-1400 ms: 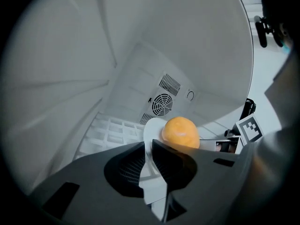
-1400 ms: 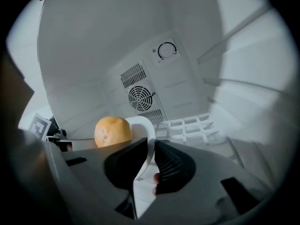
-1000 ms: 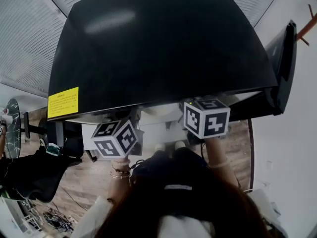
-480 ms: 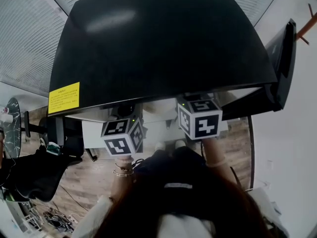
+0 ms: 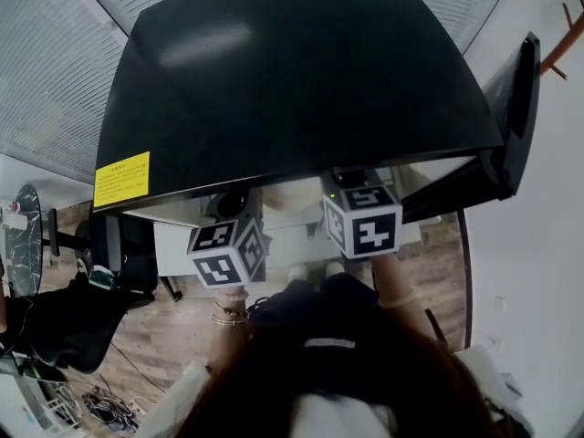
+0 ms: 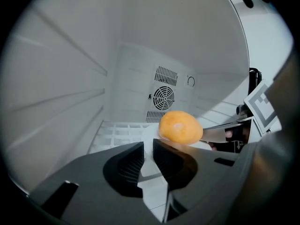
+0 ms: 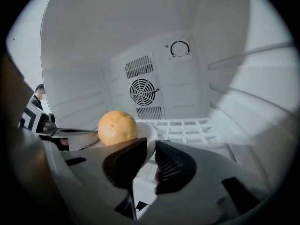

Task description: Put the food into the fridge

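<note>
Inside of the black-topped refrigerator (image 5: 292,71). The left hand-held gripper (image 6: 147,146) and the right hand-held gripper (image 7: 151,146) are each clenching on opposite rims of a shallow white plate (image 7: 146,134). The plate is carrying a round orange fruit (image 6: 180,128). It is lying over the white gridded shelf (image 7: 187,128), in front of the round fan grille (image 6: 164,96) on the rear wall. Contact with the shelf cannot be told.

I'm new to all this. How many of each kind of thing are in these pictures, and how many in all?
orange: 1
white dish: 1
fridge: 1
grippers: 2, the left gripper and the right gripper, each clamped on the dish's rim
Total: 5
</note>
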Available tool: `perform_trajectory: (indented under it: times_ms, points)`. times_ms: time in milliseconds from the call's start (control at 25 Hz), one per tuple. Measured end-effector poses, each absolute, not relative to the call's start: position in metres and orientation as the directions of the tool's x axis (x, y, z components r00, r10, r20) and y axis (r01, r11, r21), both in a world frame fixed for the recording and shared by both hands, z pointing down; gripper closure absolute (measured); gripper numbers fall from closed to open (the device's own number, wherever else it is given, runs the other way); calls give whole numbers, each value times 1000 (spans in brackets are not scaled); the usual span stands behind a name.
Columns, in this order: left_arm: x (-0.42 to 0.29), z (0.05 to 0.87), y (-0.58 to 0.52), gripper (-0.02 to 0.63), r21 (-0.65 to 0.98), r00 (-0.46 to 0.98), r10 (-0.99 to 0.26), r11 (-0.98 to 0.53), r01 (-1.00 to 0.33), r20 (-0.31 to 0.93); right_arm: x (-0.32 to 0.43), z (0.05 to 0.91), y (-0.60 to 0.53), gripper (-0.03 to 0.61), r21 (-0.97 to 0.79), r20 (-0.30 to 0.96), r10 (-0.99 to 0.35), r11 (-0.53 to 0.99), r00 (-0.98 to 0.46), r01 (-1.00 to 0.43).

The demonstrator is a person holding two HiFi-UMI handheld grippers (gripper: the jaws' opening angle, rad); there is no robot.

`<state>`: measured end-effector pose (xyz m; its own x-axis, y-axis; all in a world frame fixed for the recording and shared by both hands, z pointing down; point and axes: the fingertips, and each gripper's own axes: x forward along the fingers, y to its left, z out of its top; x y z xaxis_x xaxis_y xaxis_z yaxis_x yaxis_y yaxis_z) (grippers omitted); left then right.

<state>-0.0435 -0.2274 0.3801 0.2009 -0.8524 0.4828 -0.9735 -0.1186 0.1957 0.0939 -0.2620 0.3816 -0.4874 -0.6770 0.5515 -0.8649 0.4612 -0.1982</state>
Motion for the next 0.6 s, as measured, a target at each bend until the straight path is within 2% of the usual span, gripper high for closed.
perform_trajectory:
  times_ms: [600]
  points:
    - [-44, 378, -226, 541, 172, 192, -853, -123, -977, 485, 96, 380, -263, 515, -197, 555, -674, 463, -488, -864]
